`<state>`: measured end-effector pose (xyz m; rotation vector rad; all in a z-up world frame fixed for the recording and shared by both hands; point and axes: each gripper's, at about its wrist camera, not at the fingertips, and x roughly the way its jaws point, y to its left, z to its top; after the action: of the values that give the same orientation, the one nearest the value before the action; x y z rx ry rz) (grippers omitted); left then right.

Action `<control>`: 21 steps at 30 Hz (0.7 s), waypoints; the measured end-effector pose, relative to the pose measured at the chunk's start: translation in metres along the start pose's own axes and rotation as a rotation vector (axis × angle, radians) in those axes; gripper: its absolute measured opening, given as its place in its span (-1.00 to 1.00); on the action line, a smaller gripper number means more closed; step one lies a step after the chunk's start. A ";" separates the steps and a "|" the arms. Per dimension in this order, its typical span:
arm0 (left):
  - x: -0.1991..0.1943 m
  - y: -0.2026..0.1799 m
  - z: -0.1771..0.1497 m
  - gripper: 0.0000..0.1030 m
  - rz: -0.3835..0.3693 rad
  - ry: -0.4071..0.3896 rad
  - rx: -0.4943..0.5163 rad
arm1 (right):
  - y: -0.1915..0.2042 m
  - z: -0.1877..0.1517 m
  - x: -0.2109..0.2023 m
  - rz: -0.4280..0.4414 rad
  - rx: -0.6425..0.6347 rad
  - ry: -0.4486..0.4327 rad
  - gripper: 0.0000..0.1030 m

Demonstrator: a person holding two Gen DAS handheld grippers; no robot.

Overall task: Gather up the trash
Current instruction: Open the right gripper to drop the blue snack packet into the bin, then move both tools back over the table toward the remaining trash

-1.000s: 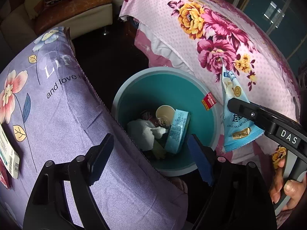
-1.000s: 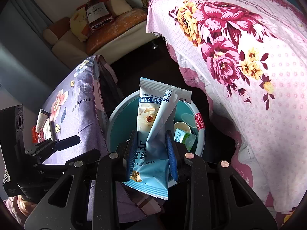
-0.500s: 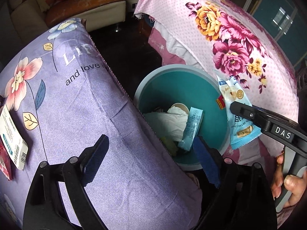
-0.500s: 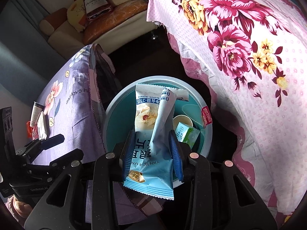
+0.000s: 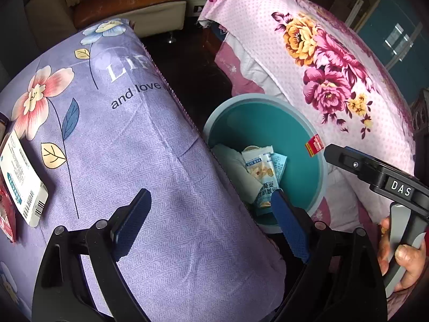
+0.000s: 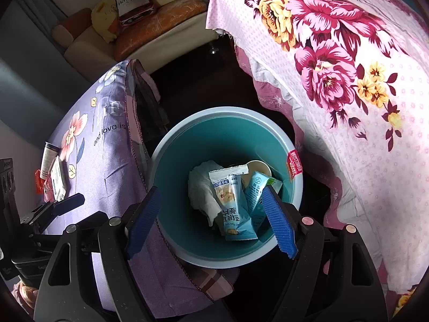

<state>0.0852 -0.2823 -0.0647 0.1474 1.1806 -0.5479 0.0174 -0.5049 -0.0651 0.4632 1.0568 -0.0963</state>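
Note:
A teal trash bin (image 6: 203, 123) stands on the dark floor between two covered surfaces. Inside lie a light blue snack wrapper (image 6: 232, 209), a crumpled white tissue (image 6: 201, 193), a paper cup (image 6: 258, 167) and a small blue box (image 6: 256, 190). My right gripper (image 6: 211, 222) is open and empty above the bin. My left gripper (image 5: 211, 220) is open and empty over the purple cloth, beside the bin (image 5: 241, 112); the wrapper (image 5: 264, 177) shows there too. A white carton (image 5: 20, 179) and a red packet (image 5: 6, 214) lie on the purple cloth at far left.
The purple floral cloth (image 5: 120, 147) covers a surface left of the bin. A pink floral cloth (image 6: 362, 94) covers one on the right. A sofa with cushions (image 6: 139, 18) stands at the back. More items (image 6: 53, 174) lie on the purple cloth.
My right gripper opened and the light blue snack wrapper dropped into the bin. My left gripper has moved left, further over the purple cloth.

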 end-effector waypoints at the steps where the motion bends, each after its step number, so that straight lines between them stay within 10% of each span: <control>1: -0.001 0.002 -0.001 0.77 -0.001 -0.002 -0.003 | 0.002 0.000 0.000 0.000 -0.001 0.002 0.43; 21: -0.044 0.059 -0.027 0.78 -0.018 -0.069 -0.113 | 0.072 -0.013 -0.008 0.002 -0.092 0.009 0.51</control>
<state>0.0792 -0.2062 -0.0454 0.0209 1.1439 -0.4972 0.0236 -0.4359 -0.0404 0.3820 1.0646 -0.0440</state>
